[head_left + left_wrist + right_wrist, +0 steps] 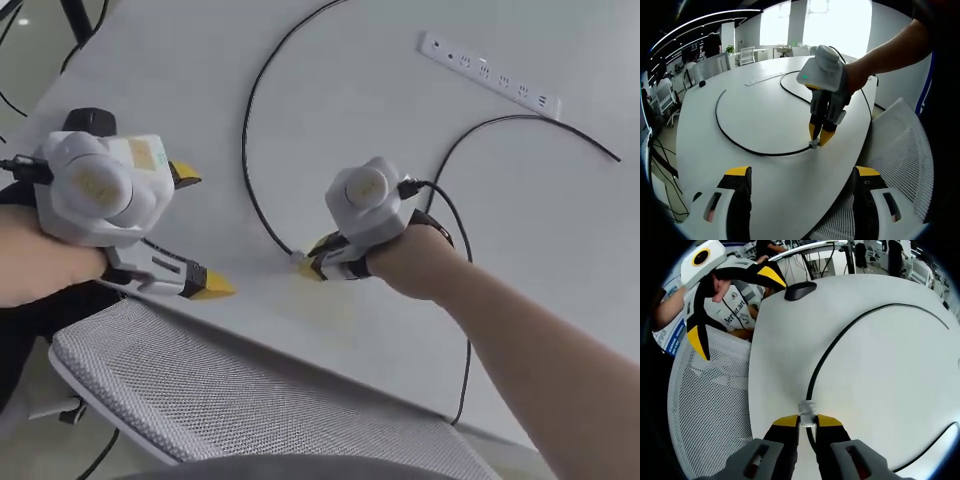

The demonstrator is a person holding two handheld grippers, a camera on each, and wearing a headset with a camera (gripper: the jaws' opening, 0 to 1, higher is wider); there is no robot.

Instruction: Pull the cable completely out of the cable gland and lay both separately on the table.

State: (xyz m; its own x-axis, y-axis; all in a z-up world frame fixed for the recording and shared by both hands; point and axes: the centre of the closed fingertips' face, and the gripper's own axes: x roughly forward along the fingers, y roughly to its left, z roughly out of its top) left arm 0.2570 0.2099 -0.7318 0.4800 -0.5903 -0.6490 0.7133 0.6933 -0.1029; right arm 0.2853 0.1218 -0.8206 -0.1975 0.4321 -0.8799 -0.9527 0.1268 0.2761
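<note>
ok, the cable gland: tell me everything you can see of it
The cable gland is a small, pale, translucent-looking plastic piece threaded on the black cable, which leaves its far end and curves away over the white table. It sits low near the table's edge on the person's side, pinched between the yellow tips of the right gripper. Whether it rests on the table surface can't be told, and its finer parts are too small to make out.

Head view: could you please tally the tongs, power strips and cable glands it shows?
Tongs: 2, the left tongs and the right tongs
Power strip: 1
Cable gland: 1
Total: 4
</note>
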